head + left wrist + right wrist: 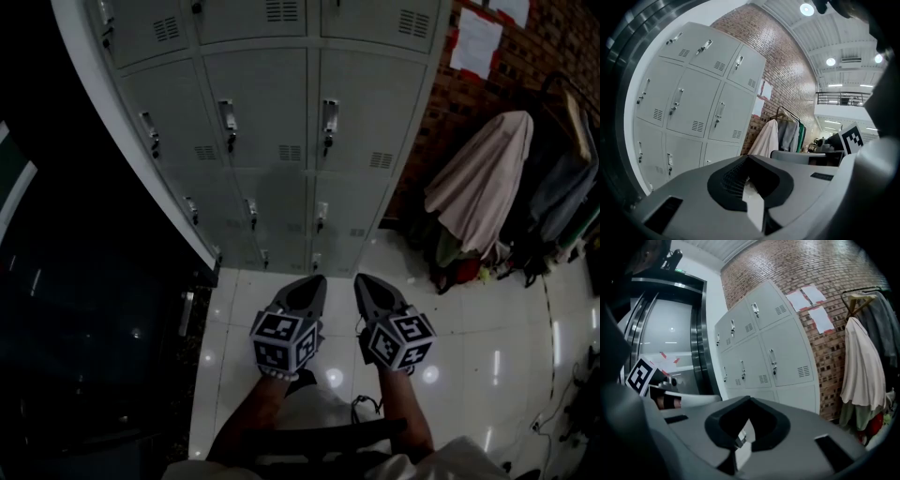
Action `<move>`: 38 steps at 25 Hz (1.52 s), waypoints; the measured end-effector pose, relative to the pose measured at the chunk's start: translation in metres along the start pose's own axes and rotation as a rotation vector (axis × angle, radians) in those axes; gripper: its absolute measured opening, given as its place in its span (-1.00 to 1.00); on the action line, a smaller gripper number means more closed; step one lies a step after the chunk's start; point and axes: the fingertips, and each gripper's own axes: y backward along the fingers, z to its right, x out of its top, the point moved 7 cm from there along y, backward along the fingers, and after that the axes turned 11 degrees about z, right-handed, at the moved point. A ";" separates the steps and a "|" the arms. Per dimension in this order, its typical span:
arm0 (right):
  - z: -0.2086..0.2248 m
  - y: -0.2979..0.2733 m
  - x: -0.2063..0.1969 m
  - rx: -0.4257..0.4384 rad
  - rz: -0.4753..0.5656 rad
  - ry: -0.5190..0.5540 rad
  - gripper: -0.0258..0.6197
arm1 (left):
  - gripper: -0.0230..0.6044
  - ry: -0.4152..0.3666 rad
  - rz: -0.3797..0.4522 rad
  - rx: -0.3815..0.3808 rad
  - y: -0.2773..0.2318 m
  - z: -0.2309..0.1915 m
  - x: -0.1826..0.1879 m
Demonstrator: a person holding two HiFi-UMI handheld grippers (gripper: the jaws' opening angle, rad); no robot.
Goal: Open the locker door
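A bank of grey lockers (281, 122) stands ahead of me, every door shut, each with a small latch handle such as one (329, 117) on a middle door. Both grippers hang low over the tiled floor, well short of the lockers, and point toward them. My left gripper (314, 281) is shut with nothing in it, its jaws meeting at the tip (747, 157). Beside it, my right gripper (364, 281) is shut and empty as well (750, 399). The same lockers (693, 93) fill the left of the left gripper view and the middle (764, 348) of the right gripper view.
A clothes rack with a beige garment (483, 178) and darker coats stands right of the lockers against a brick wall (553, 47) with paper sheets (476, 42). Dark glass and metal doors (94, 328) lie to the left. Cables (562, 412) trail on the floor at right.
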 end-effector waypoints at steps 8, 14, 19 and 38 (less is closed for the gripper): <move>0.007 -0.086 0.018 -0.026 0.026 0.016 -0.90 | -0.95 -0.003 0.001 -0.034 -0.048 -0.064 0.034; 0.014 -0.121 0.024 -0.056 0.057 0.034 -0.90 | -0.95 -0.011 -0.003 -0.053 -0.071 -0.097 0.049; 0.023 -0.146 0.032 -0.065 0.079 0.045 -0.90 | -0.95 -0.016 -0.004 -0.069 -0.087 -0.111 0.054; 0.092 -0.283 0.074 -0.102 0.173 0.120 -0.68 | -0.95 -0.040 0.004 -0.083 -0.193 -0.171 0.084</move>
